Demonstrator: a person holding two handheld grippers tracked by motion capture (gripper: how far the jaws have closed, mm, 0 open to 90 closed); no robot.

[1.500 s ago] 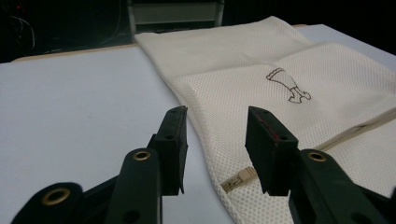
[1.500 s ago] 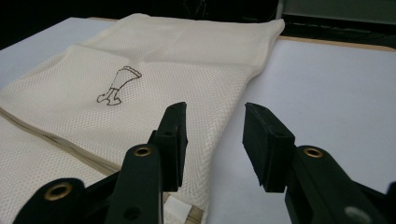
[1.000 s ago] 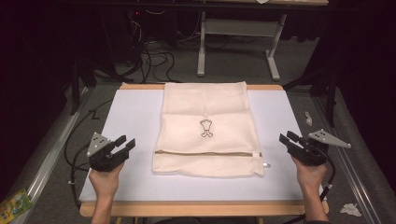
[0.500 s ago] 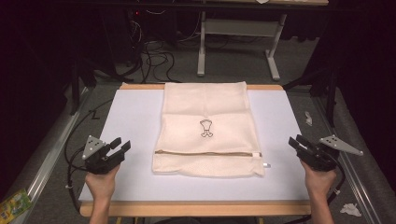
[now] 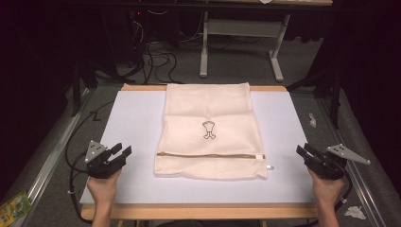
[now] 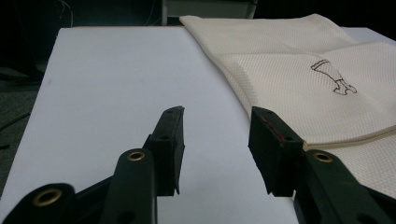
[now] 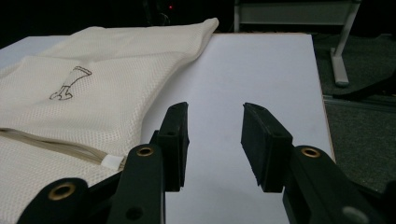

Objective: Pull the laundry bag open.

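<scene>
White tabletop [image 5: 132, 118] bears cream mesh bag [image 5: 208, 113]; both tools gape, empty.

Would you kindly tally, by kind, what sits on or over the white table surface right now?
Cream mesh zip bag: 1
Black tongs: 2, left tongs and right tongs
Total: 3

The right tool [image 7: 212, 144] rises from the near edge, its two black jaws apart with nothing between them, over the white desk [image 7: 261, 70]. To the left lies a cream mesh bag [image 7: 93, 79] with a dark emblem [image 7: 70, 83] and a zipper [image 7: 56, 145].
</scene>
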